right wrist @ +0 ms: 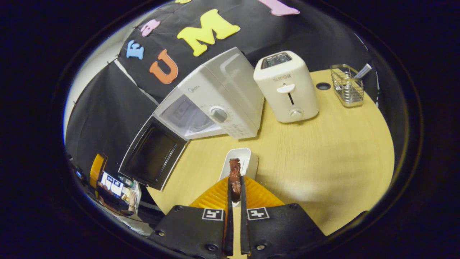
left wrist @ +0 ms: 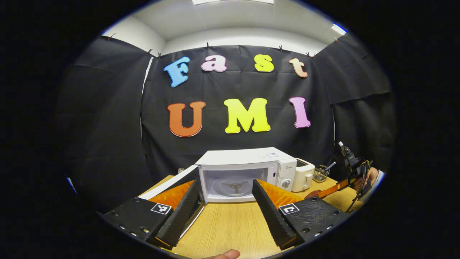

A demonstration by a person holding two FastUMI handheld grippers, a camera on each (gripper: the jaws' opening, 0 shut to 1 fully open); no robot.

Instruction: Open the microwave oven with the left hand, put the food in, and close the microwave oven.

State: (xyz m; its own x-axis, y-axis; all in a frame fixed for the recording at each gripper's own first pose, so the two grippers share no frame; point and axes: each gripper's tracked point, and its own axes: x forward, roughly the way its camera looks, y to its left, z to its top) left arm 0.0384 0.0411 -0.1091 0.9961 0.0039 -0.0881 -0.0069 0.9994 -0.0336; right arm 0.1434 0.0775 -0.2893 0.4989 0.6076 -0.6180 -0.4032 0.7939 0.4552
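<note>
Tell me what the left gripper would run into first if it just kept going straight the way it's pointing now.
Probably the microwave itself: the open left gripper points at its open cavity, where the bare turntable sits. Only wooden table lies between, though depth is hard to judge.

Printed "SUPOR" on the front of the white toaster, above its lever. Small brand mark on the microwave oven, over its control panel near the dial, too blurred to make out.

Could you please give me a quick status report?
Left gripper open, facing open microwave. Right gripper shut on food above white dish. Nothing blocking.
</note>
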